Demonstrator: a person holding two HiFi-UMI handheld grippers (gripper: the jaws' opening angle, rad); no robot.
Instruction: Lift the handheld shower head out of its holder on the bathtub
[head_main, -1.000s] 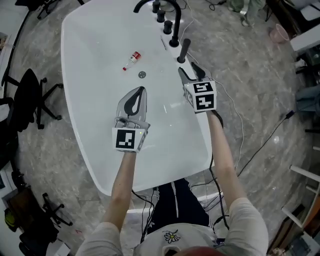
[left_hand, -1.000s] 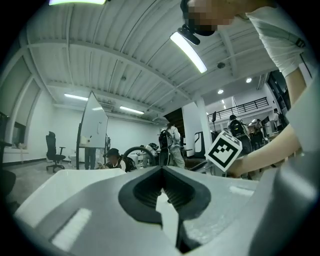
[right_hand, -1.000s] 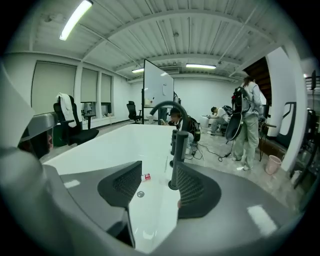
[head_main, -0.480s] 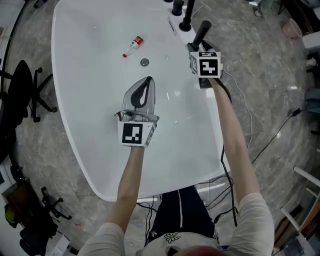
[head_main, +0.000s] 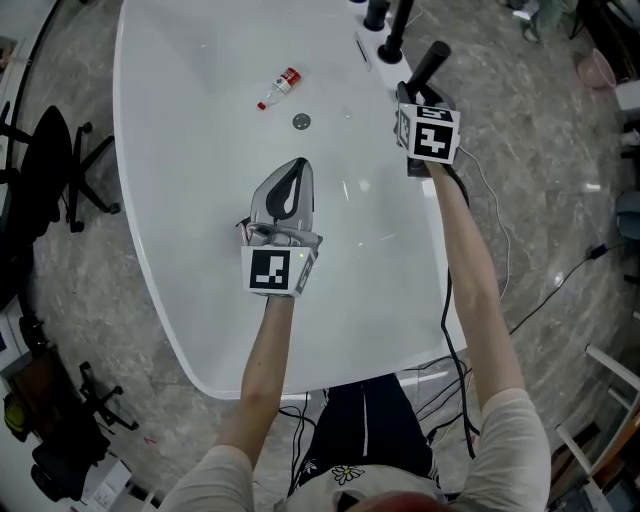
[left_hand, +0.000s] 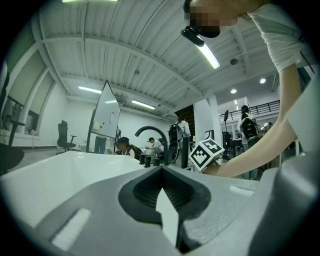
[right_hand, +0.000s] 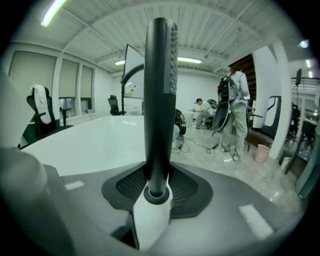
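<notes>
The black handheld shower head (head_main: 434, 60) stands upright in its holder on the right rim of the white bathtub (head_main: 190, 170). My right gripper (head_main: 414, 92) is at its handle. In the right gripper view the black wand (right_hand: 159, 90) rises between the jaws of my right gripper (right_hand: 159, 169); they have just been closing and now sit against its sides. My left gripper (head_main: 297, 165) hovers over the middle of the tub, shut with nothing in it; in its own view my left gripper (left_hand: 161, 171) has its tips together.
Black taps (head_main: 393, 45) stand on the rim just beyond the shower head, and the arched spout (left_hand: 150, 131) shows in the left gripper view. A small red-capped bottle (head_main: 280, 88) and the drain (head_main: 301, 121) lie in the tub. Office chair (head_main: 50, 170) at left; cables (head_main: 485, 190) on the floor at right.
My right gripper moved forward to the shower head's handle and its jaws came in around it. My left gripper stayed over the tub's middle, a little lower.
</notes>
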